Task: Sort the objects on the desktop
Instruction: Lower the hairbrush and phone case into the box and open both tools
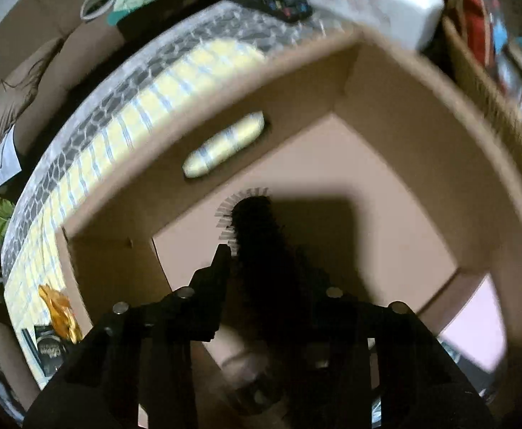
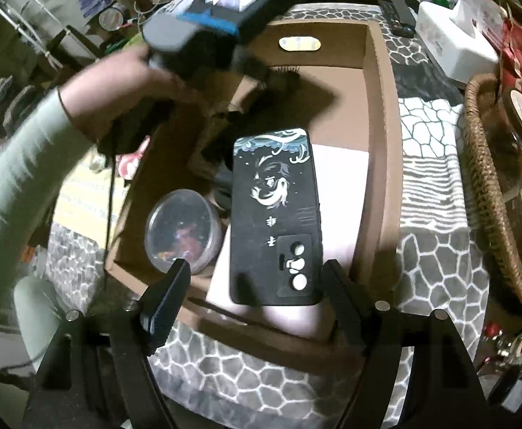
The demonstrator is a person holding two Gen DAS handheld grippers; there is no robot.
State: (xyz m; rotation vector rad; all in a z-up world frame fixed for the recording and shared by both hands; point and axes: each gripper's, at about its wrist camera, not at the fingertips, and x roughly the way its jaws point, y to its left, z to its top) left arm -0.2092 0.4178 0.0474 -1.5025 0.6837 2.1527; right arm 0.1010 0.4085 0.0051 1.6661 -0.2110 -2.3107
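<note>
A: While the left wrist view looks down into the open brown cardboard box, what does the left gripper have?

B: Its jaws stand nearly together on a dark bristly hairbrush, pale bristle tips fanned at the far end, low over the box floor. That view is blurred.

A: And the right wrist view?

B: It shows what the other hides: a black phone case with white koi artwork lying flat in the box on a pale pink sheet, just beside a round clear plastic container. The right gripper stands wide, holding nothing, with 2 fingers either side of the case's near end, apart from it.

A: Anything else?

B: A hand in a pale green sleeve.
</note>
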